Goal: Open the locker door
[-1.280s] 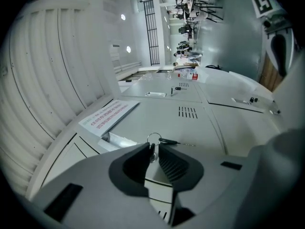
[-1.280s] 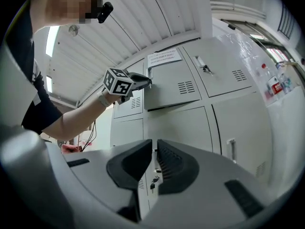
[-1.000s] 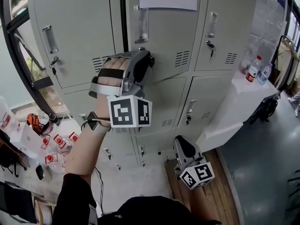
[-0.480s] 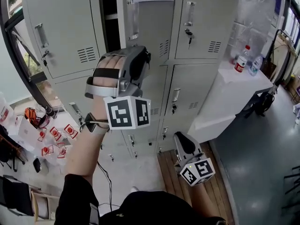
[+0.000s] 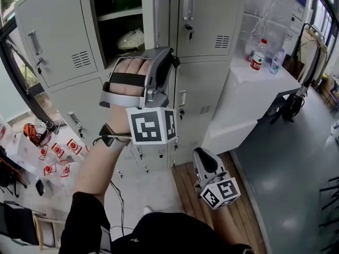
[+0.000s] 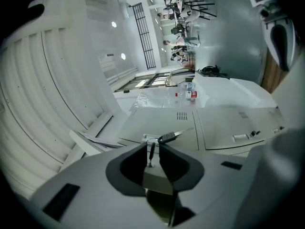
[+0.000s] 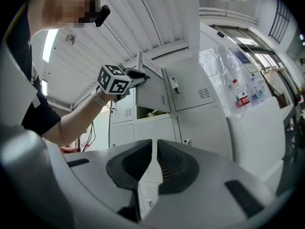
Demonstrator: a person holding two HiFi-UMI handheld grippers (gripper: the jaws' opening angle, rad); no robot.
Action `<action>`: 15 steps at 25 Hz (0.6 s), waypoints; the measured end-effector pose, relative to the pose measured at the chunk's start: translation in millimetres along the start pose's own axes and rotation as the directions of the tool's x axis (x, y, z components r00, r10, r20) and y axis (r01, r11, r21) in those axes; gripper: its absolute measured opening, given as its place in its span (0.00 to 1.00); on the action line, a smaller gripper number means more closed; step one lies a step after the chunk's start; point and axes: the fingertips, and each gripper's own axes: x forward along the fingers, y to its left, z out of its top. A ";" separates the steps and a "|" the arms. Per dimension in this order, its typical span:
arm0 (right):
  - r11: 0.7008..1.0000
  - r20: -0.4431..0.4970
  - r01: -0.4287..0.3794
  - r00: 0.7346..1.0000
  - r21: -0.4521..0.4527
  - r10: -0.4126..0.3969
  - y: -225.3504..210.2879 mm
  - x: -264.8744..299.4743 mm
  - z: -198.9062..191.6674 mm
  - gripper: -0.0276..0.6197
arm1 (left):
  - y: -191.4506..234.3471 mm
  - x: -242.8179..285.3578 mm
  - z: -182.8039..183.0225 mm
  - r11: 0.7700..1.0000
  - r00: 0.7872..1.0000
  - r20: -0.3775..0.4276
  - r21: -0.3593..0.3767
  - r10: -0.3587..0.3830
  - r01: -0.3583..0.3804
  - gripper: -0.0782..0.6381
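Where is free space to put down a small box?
The white counter right of the lockers is bare in front of two bottles. The open compartment holds a pale bundle; the floor at left is crowded with red-and-white items.

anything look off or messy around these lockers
Nothing looks damaged. The locker door, gripped at its edge by the left gripper, stands open on a crumpled pale bundle lying loose on the shelf inside. Small red-and-white items lie scattered on the floor at the left.
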 end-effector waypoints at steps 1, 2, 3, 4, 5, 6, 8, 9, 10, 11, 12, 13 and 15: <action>1.000 0.000 0.006 1.000 0.001 -0.006 -2.1 -3.6 -0.2 0.12 | -1.5 1.6 5.8 1.000 1.000 0.006 -0.001 -0.002 0.002 0.22; 1.000 -0.001 0.014 1.000 0.002 -0.014 -4.3 -7.1 -0.6 0.12 | -3.0 2.9 11.0 1.000 1.000 0.012 -0.002 -0.004 0.004 0.22; 1.000 -0.002 0.022 1.000 0.004 -0.022 -6.6 -10.5 -0.9 0.12 | -4.5 3.9 15.9 1.000 1.000 0.019 -0.005 -0.006 0.006 0.23; 1.000 -0.003 0.030 1.000 0.006 -0.030 -9.1 -13.7 -1.1 0.12 | -5.8 4.4 20.7 1.000 1.000 0.028 -0.009 -0.008 0.008 0.23; 0.999 -0.003 0.038 0.999 0.008 -0.038 -11.5 -16.5 -1.1 0.12 | -6.8 4.5 25.7 1.000 0.999 0.040 -0.014 -0.008 0.009 0.23; 0.999 -0.002 0.046 0.999 0.009 -0.046 -13.7 -19.0 -0.9 0.12 | -7.2 4.0 31.3 1.000 0.998 0.056 -0.020 -0.007 0.008 0.23; 0.998 0.001 0.058 0.998 0.010 -0.058 -17.6 -22.8 -0.5 0.12 | -6.0 0.3 43.7 0.999 0.995 0.097 -0.035 0.005 -0.002 0.23; 0.998 0.000 0.062 0.998 0.011 -0.062 -19.0 -23.8 -0.5 0.12 | -4.7 -2.4 49.2 0.999 0.993 0.116 -0.041 0.016 -0.011 0.23; 0.998 -0.001 0.064 0.998 0.012 -0.064 -19.9 -24.1 -0.8 0.12 | -3.3 -4.9 53.1 0.999 0.991 0.130 -0.043 0.026 -0.020 0.23; 0.998 -0.002 0.064 0.998 0.013 -0.063 -20.2 -23.5 -1.2 0.12 | -2.1 -6.9 55.3 0.999 0.990 0.140 -0.043 0.034 -0.028 0.23; 0.998 -0.004 0.061 0.998 0.015 -0.061 -19.9 -22.2 -2.0 0.12 | -1.4 -8.5 55.9 0.999 0.988 0.147 -0.042 0.038 -0.032 0.23; 0.998 -0.005 0.057 0.998 0.016 -0.057 -19.1 -20.3 -2.7 0.12 | -0.9 -9.8 55.3 0.999 0.987 0.154 -0.042 0.039 -0.033 0.23; 0.999 -0.007 0.048 0.999 0.017 -0.048 -15.5 -15.2 -4.1 0.12 | 1.3 -13.2 52.1 0.998 0.985 0.168 -0.048 0.044 -0.037 0.23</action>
